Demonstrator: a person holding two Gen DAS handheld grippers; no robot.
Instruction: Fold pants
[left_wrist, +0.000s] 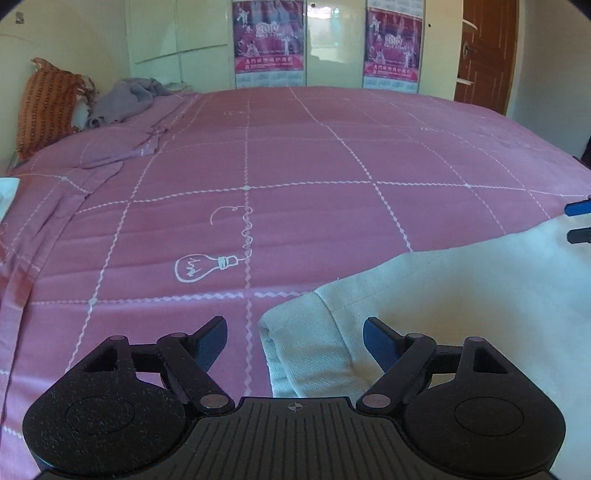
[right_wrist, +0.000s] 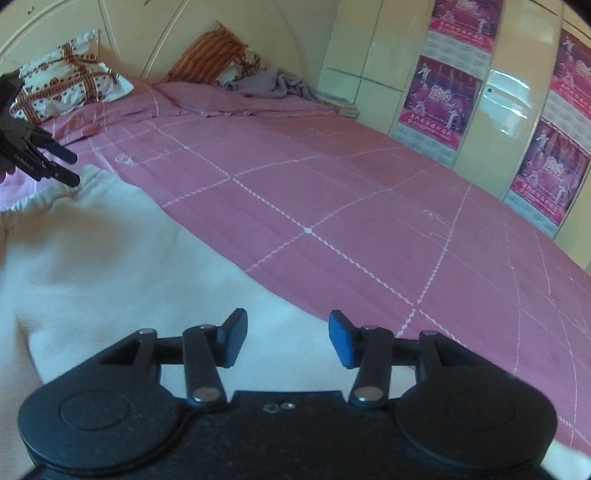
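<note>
Left wrist view looks down over the left gripper (left_wrist: 294, 341), whose two blue-padded fingers (left_wrist: 380, 347) stand well apart above a pink bedspread (left_wrist: 295, 155) ruled with white zigzag lines and printed with a white light-bulb drawing (left_wrist: 205, 266). Between those fingers lies the near left corner of the white pants (left_wrist: 461, 295), a folded, hemmed edge of cloth; the pads sit to either side of it and do not press on it. The pants spread from there to the right and far side of this view, flat on the bedspread. At the right edge the tips of the right gripper (left_wrist: 580, 219) show, just over the far edge of the white cloth.

Right wrist view shows the right gripper's fingers (right_wrist: 341, 341) parted less widely, hanging over the pants with nothing pinched between them; the cloth lies beneath and mostly to the left. At the far left of this view the left gripper (right_wrist: 70, 168) hovers beside the gathered elastic waistband (right_wrist: 40, 194). At the far end of the bed lean a white patterned pillow (right_wrist: 70, 83) and an orange striped pillow (right_wrist: 210, 55), with a crumpled grey garment (right_wrist: 273, 85) just to their right. Pink posters (right_wrist: 441, 99) hang on the cream wardrobe doors (right_wrist: 369, 48) along the right; a brown door (left_wrist: 487, 51) shows far right in the left wrist view.
</note>
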